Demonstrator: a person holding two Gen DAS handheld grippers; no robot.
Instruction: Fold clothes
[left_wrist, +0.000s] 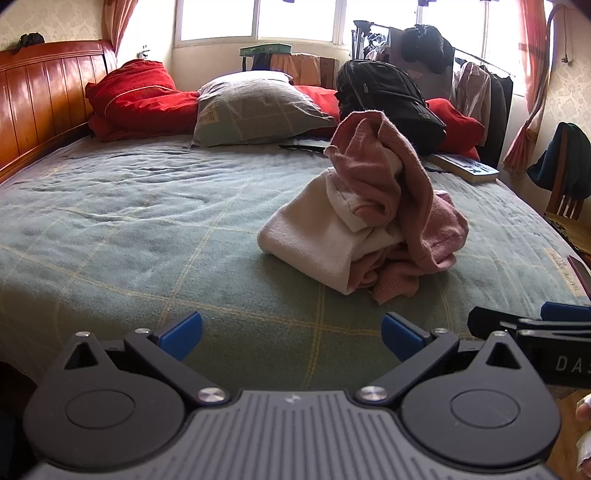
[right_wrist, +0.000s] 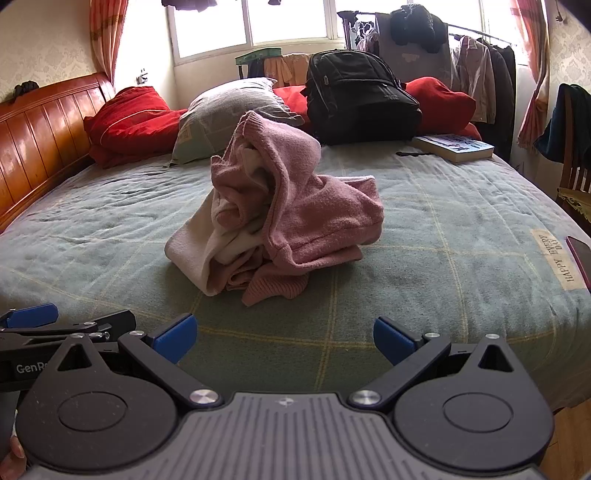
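Observation:
A crumpled pink and cream garment (left_wrist: 373, 206) (right_wrist: 280, 218) lies heaped on the green checked bedcover (left_wrist: 147, 229) (right_wrist: 443, 229), rising to a peak. My left gripper (left_wrist: 291, 338) is open over the near edge of the bed, short of the heap and to its left, nothing between its blue pads. My right gripper (right_wrist: 284, 339) is open too, straight in front of the heap and apart from it. Each gripper shows at the edge of the other's view: the right one (left_wrist: 532, 325), the left one (right_wrist: 55, 325).
A grey pillow (left_wrist: 255, 110), red bedding (left_wrist: 136, 99) and a black backpack (right_wrist: 354, 99) line the far side of the bed. A book (right_wrist: 454, 147) lies at the far right. A wooden headboard (left_wrist: 40, 99) is left, a chair (left_wrist: 565, 177) and clothes rack (right_wrist: 476, 74) right.

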